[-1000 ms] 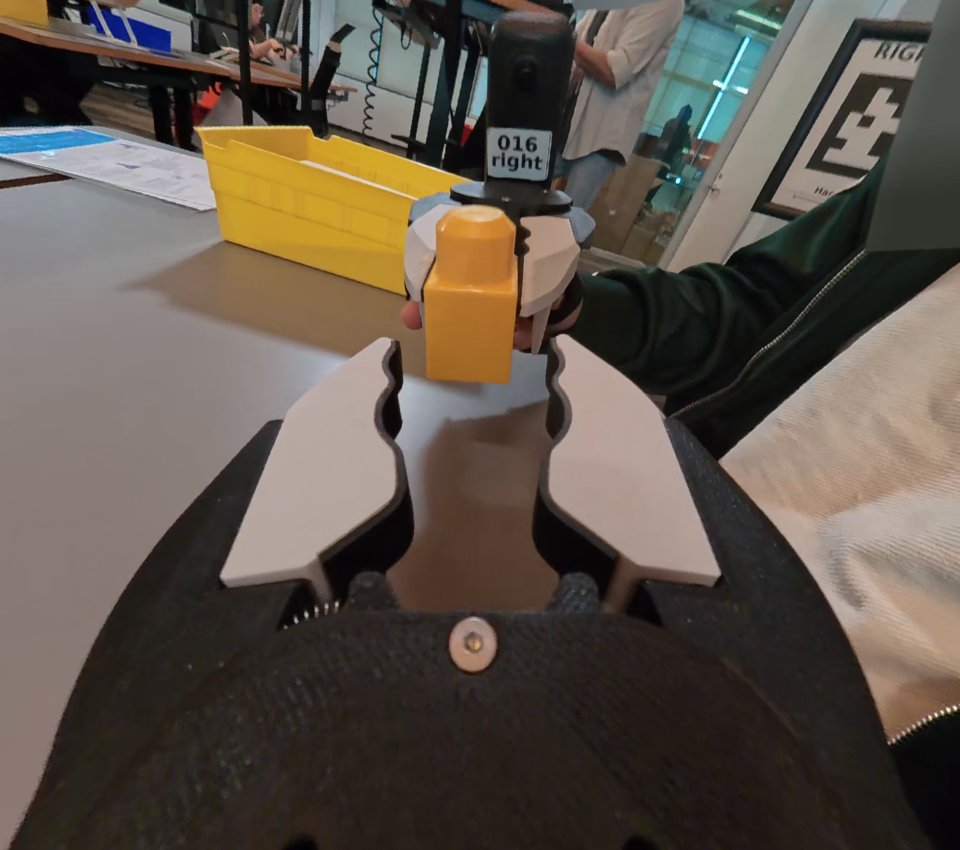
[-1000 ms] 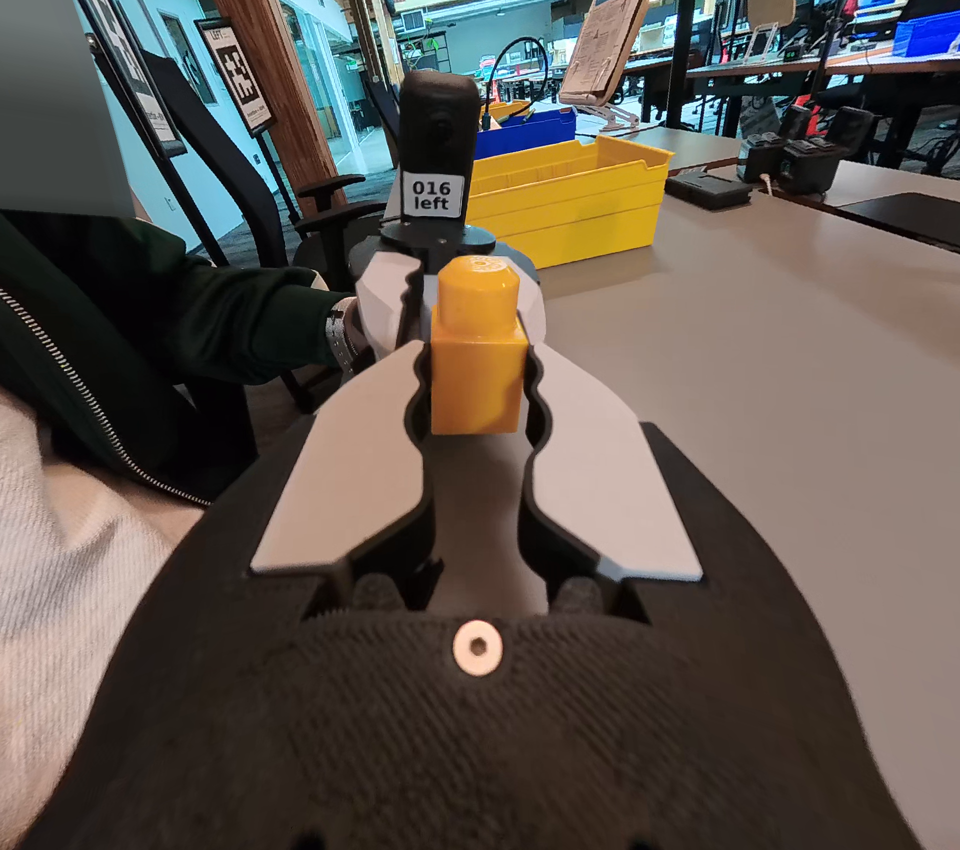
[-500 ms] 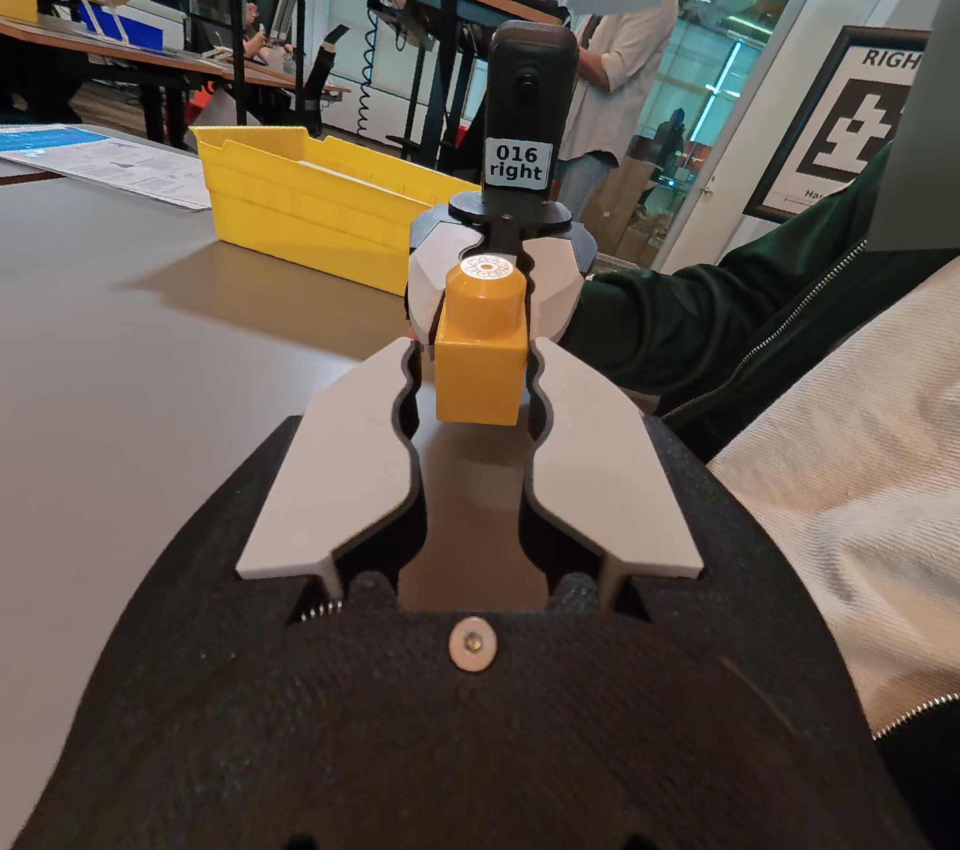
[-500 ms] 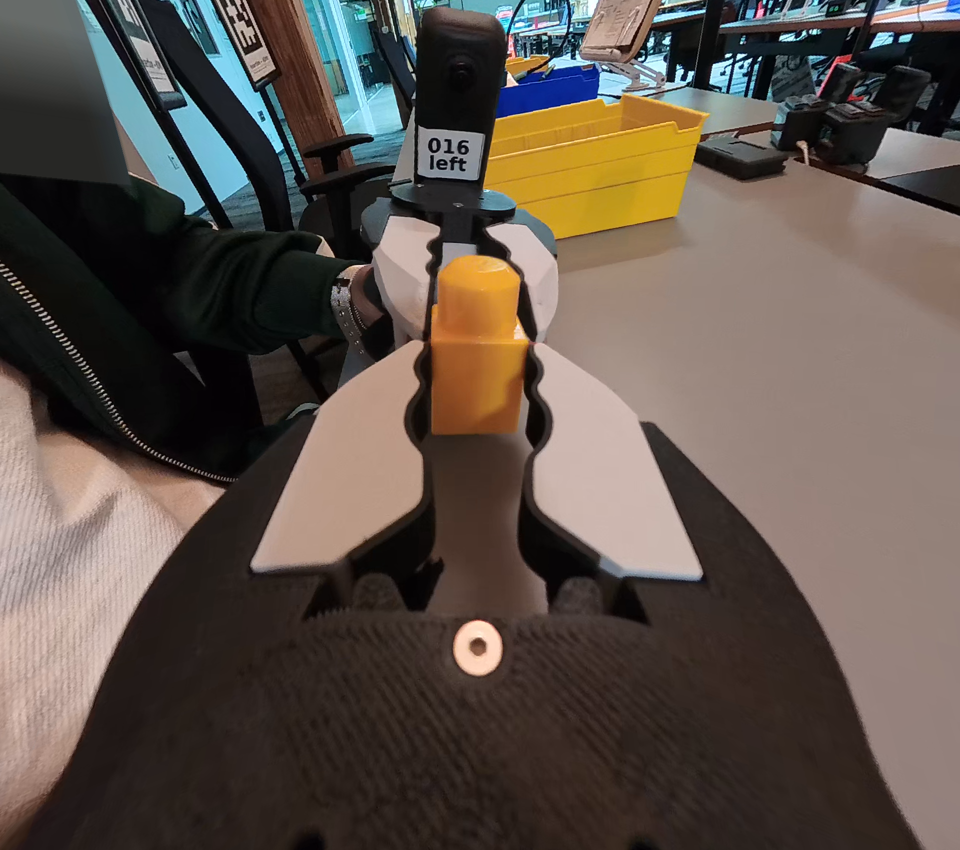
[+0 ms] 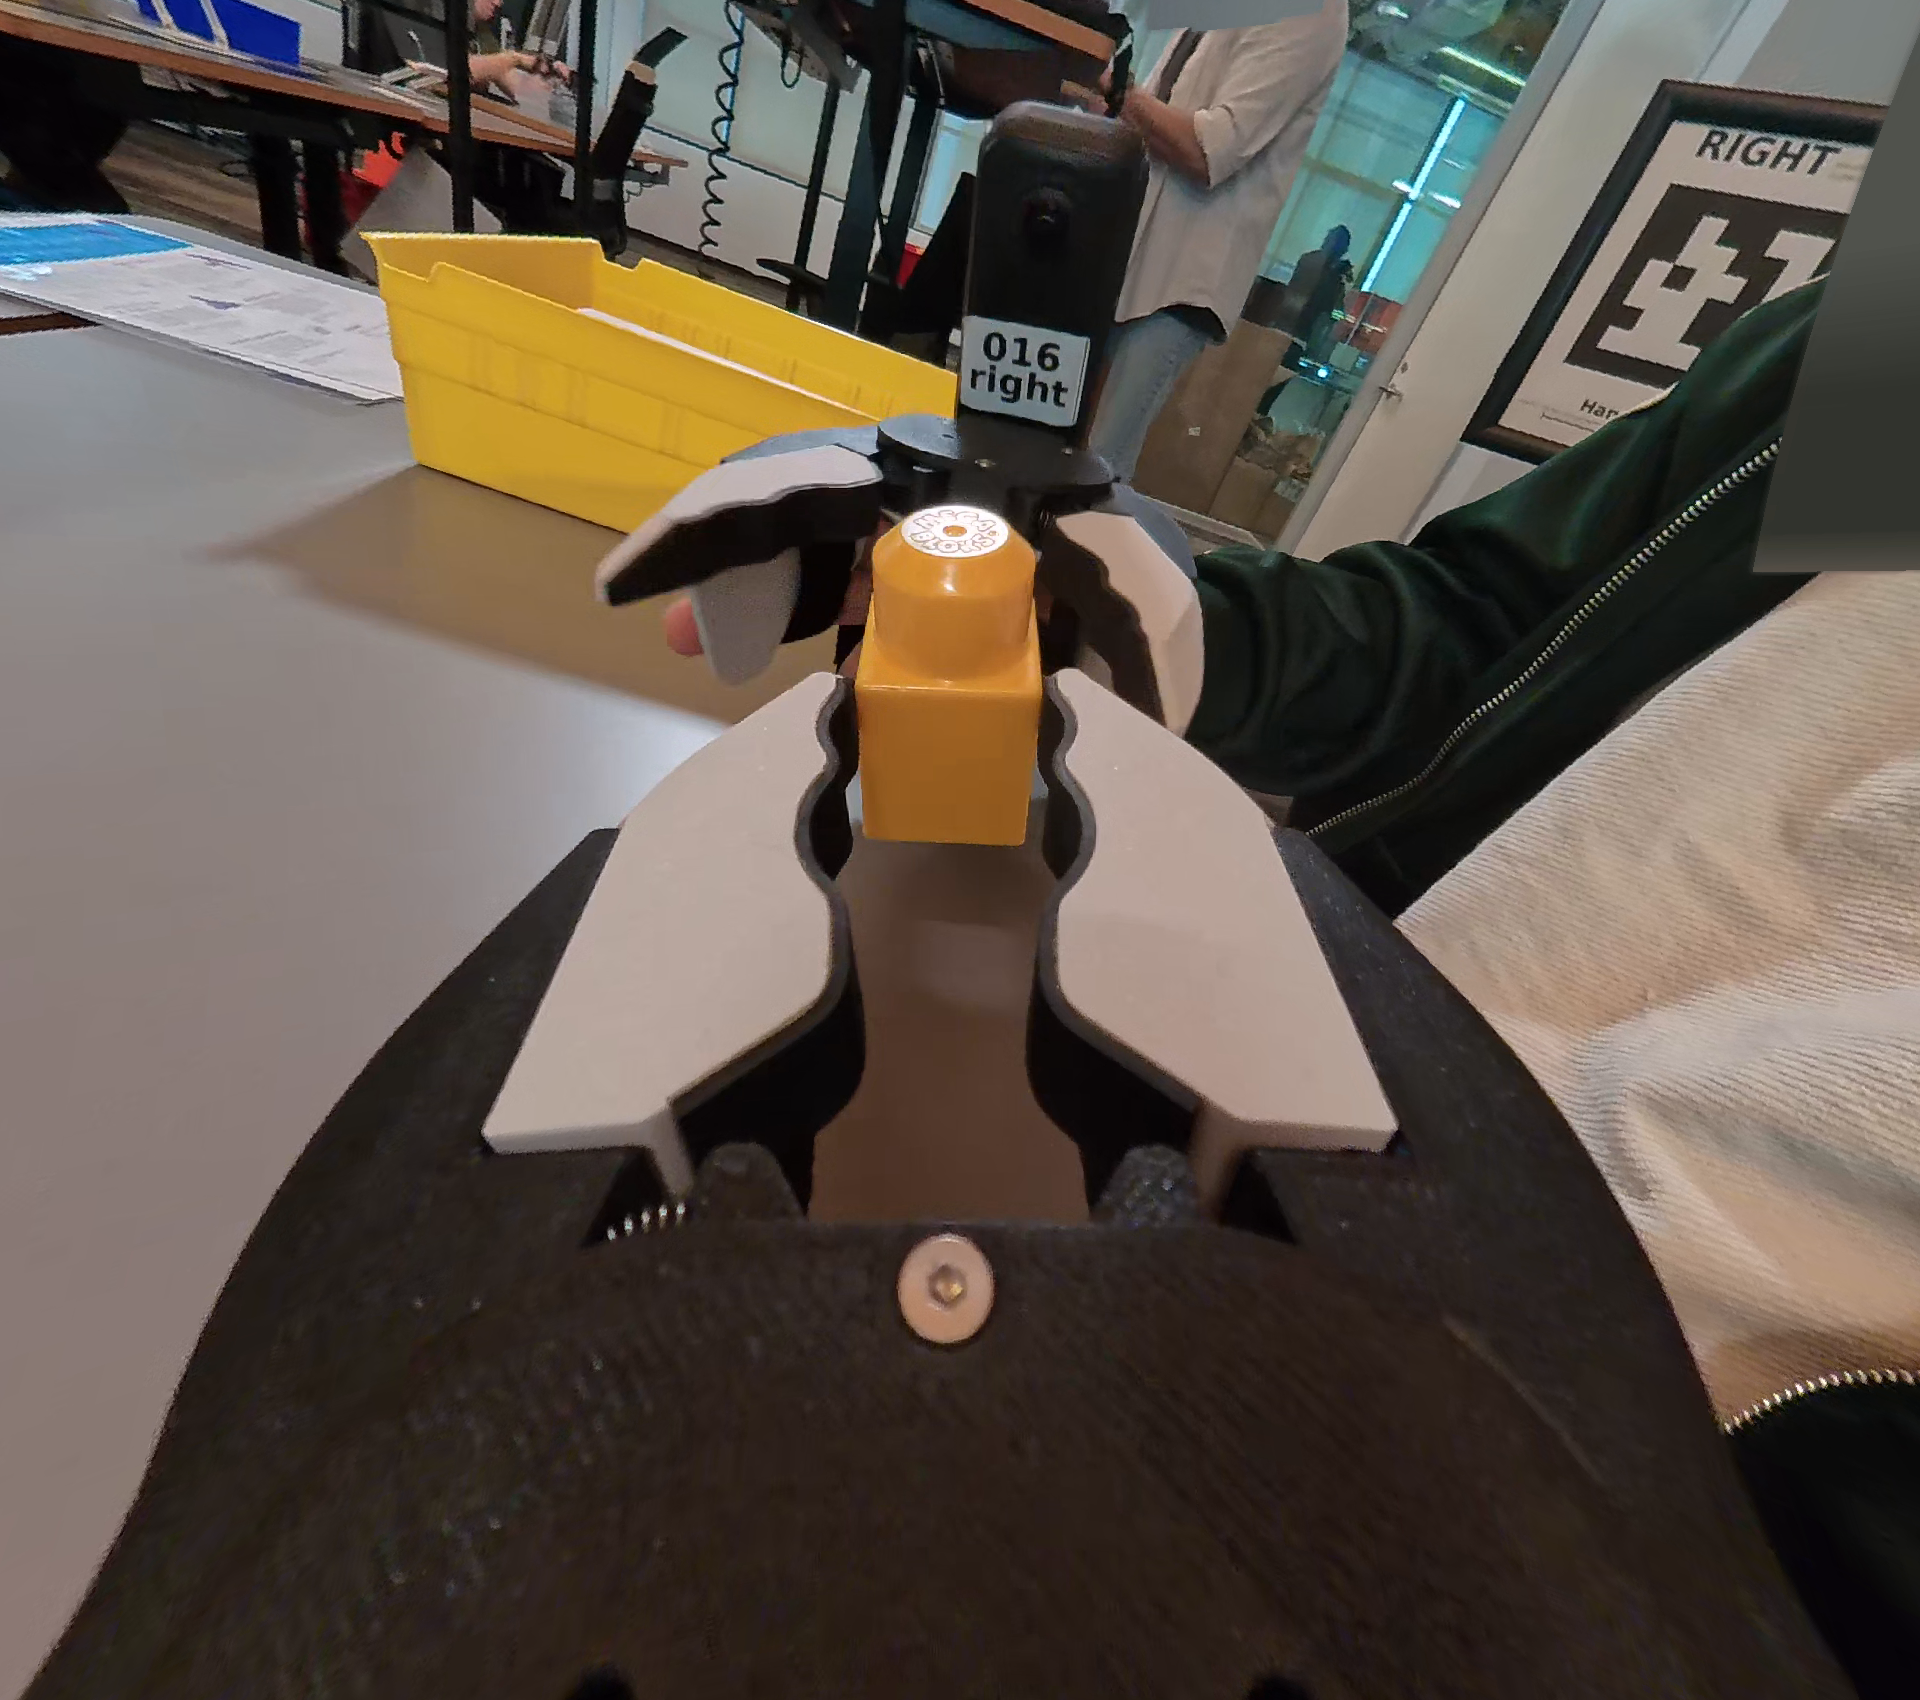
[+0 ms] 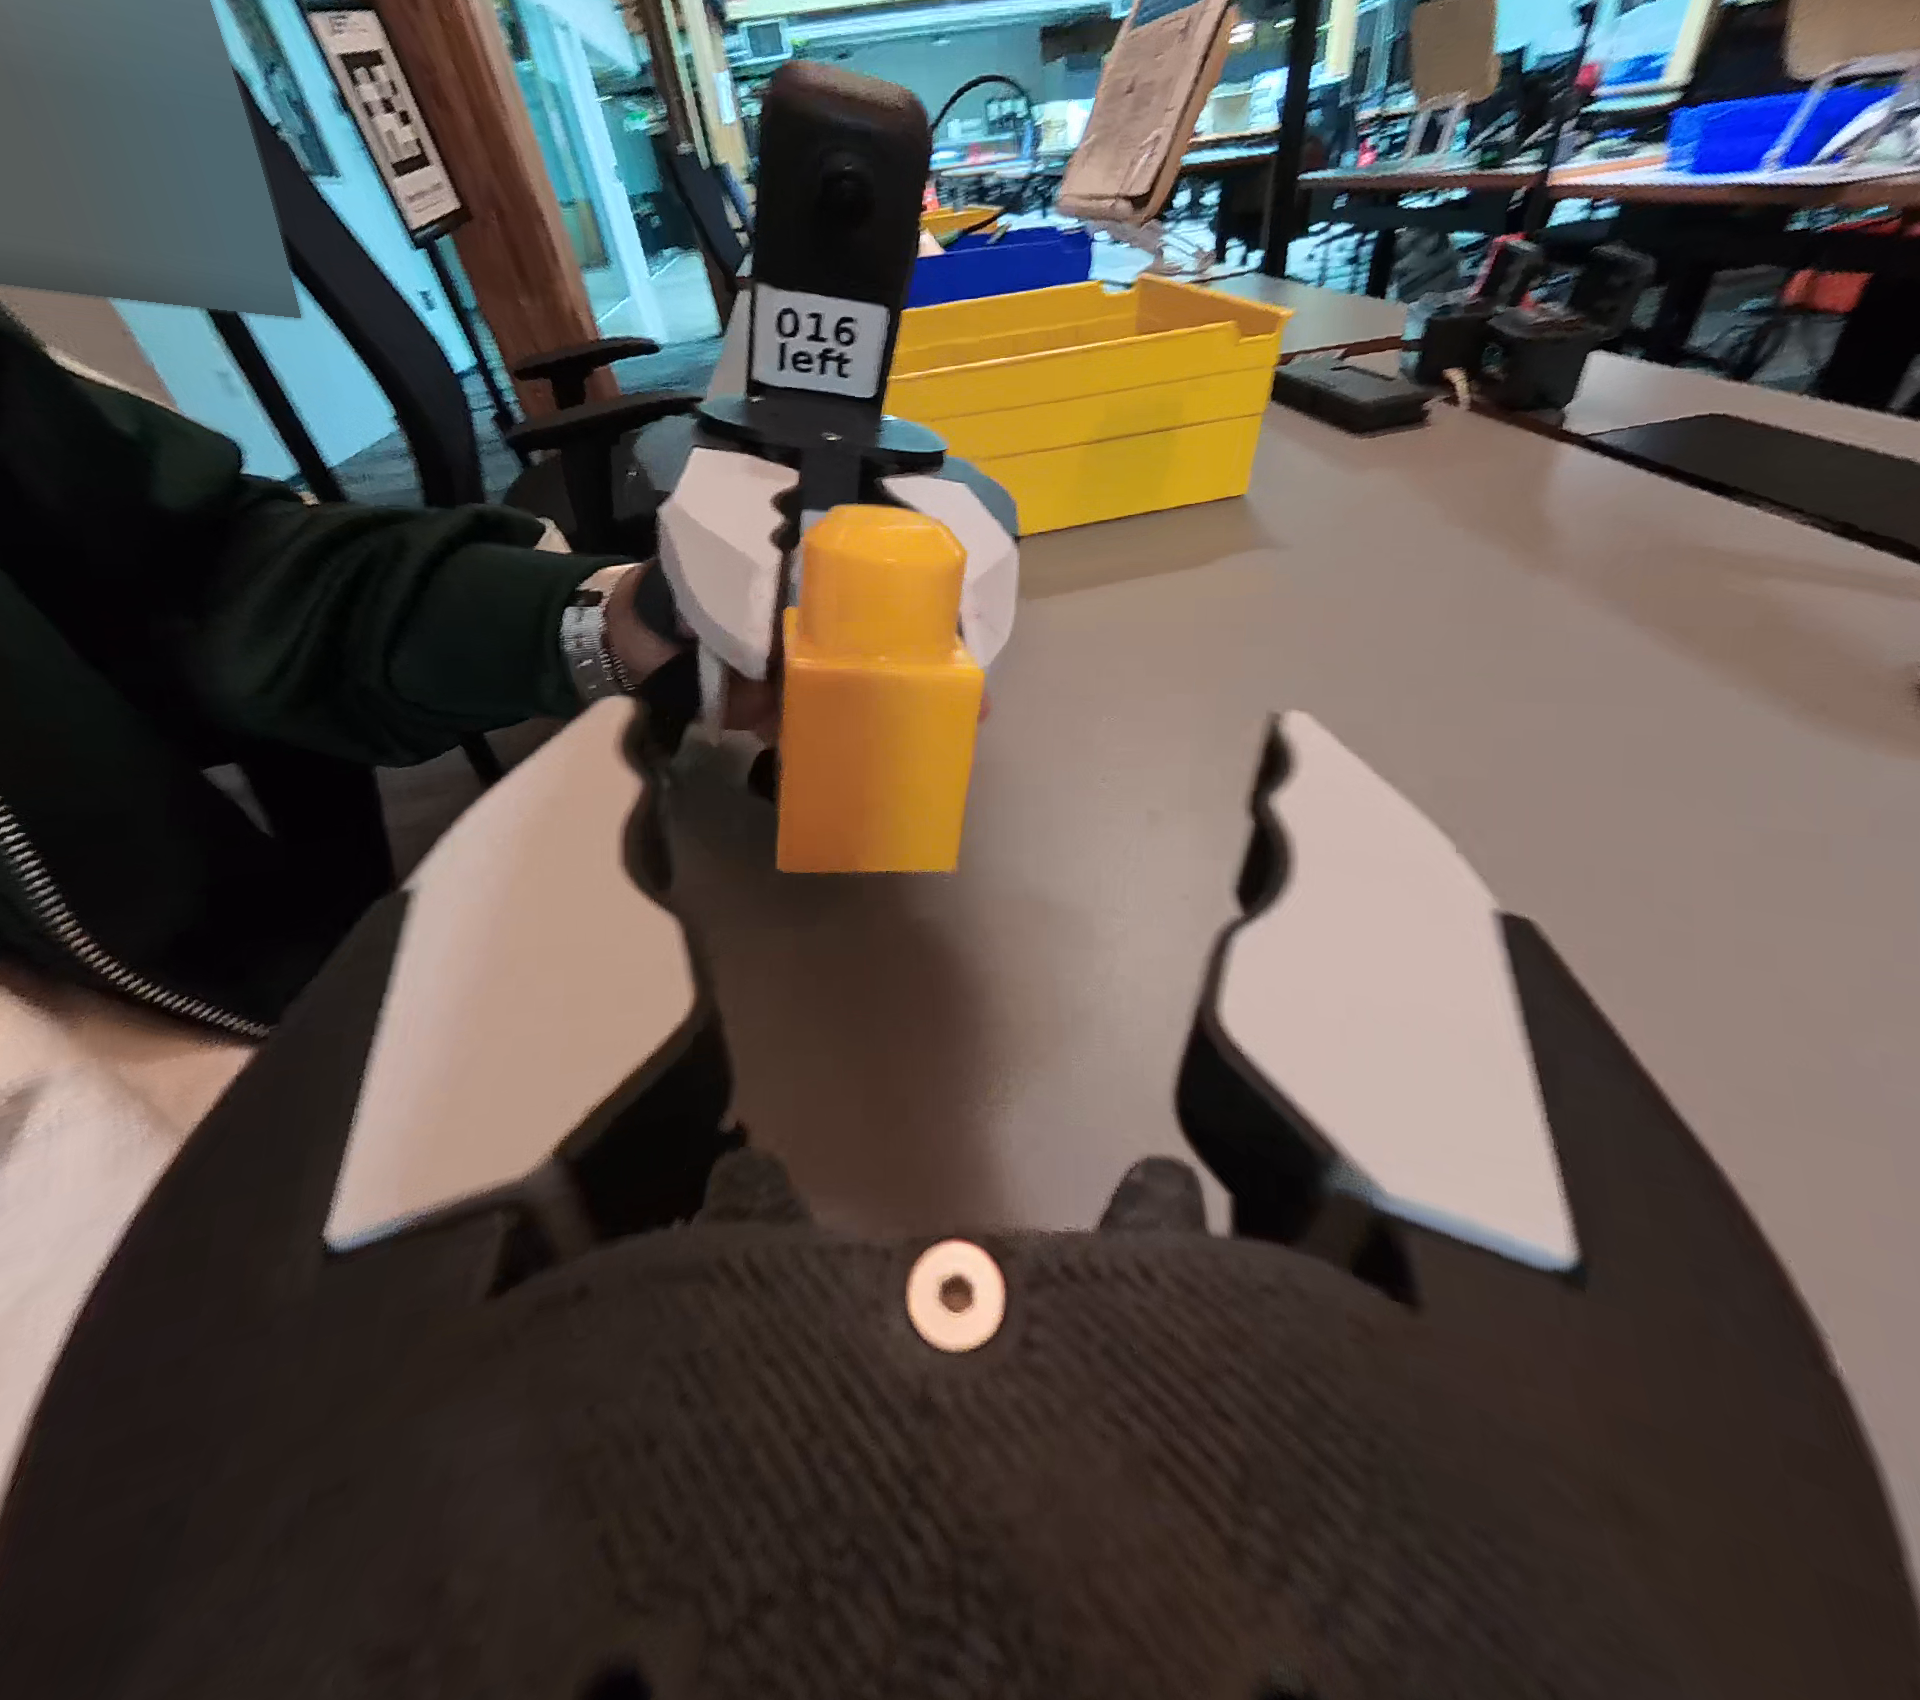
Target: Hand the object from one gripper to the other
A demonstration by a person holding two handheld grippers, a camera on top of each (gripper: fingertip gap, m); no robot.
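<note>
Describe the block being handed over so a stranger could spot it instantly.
Above the grey table, in front of the long yellow bin, two handheld grippers face each other. The left gripper clamps a yellow toy block while the right gripper gapes open. A single round stud tops it.

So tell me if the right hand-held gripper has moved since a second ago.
Yes. The right hand-held gripper has opened and backed off the yellow block, judged against the yellow bin.

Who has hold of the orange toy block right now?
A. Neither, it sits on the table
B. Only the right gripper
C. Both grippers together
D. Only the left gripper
D: the left gripper has its fingers closed against both sides of the orange block, while the right gripper is spread wide with clear gaps on either side of the block, which is held up off the table.
</note>
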